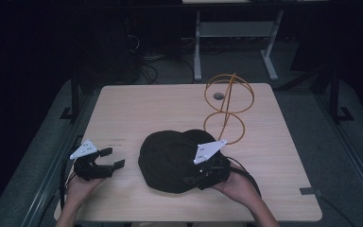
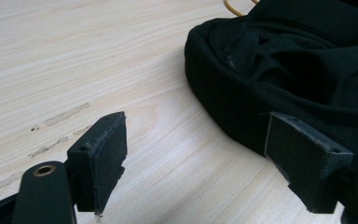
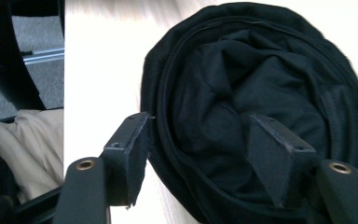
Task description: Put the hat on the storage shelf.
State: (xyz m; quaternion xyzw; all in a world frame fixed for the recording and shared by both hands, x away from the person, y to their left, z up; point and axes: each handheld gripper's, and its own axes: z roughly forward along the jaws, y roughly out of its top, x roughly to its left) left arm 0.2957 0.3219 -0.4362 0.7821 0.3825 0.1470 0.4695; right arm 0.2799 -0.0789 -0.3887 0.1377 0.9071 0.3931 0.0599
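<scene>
A black fabric hat [image 1: 168, 158] lies crown-down on the wooden table [image 1: 146, 109], its hollow inside facing up. My right gripper [image 1: 194, 176] is at its near right edge, open. In the right gripper view, my right gripper [image 3: 199, 120] straddles the rim of the hat [image 3: 242, 70], with one jaw outside and the other over the inside; it is not closed on the fabric. My left gripper [image 1: 113, 158] rests open on the table to the left of the hat. In the left gripper view, the left gripper [image 2: 196, 119] points at the brim of the hat [image 2: 279, 70], a short gap away.
A yellow wire stand [image 1: 228, 101] made of rings rises behind the hat at the back right, and a bit of its wire [image 2: 233, 7] shows past the hat. Bare tabletop lies to the left and back. The table's near edge and the person's beige trousers [image 3: 23, 140] are close.
</scene>
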